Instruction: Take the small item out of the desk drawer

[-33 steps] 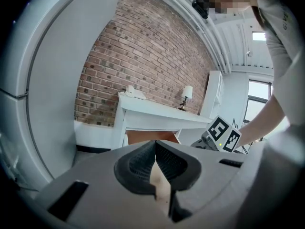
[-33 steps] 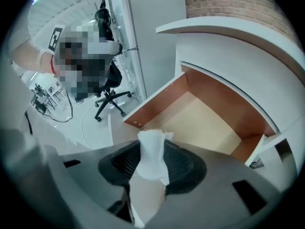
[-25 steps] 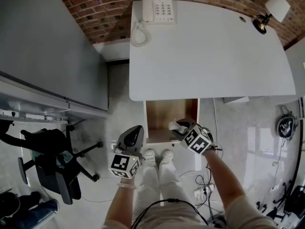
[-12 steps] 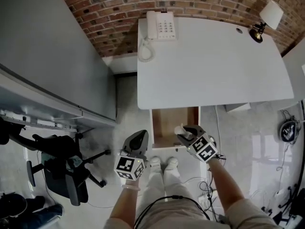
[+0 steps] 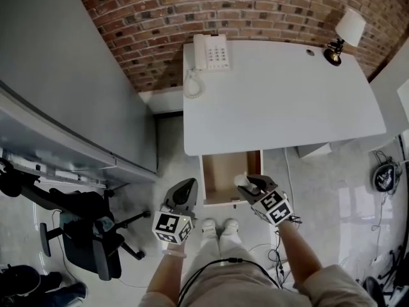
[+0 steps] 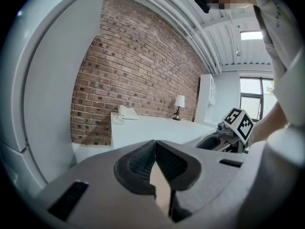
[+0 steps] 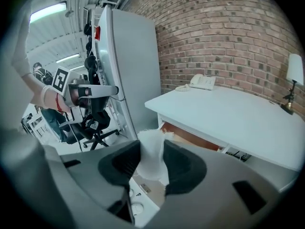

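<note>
The right hand-held gripper is clamped on the small item, a soft white crumpled piece pinched between its pads, just above the front edge of the open drawer. The left hand-held gripper has its jaws together with nothing in them, off to the drawer's left. The item looks lifted clear, so the take-out is essentially done; only setting it down, and perhaps closing the drawer, seems left. The white desk carries a telephone and a lamp before a brick wall; an office chair stands on the pale floor.
</note>
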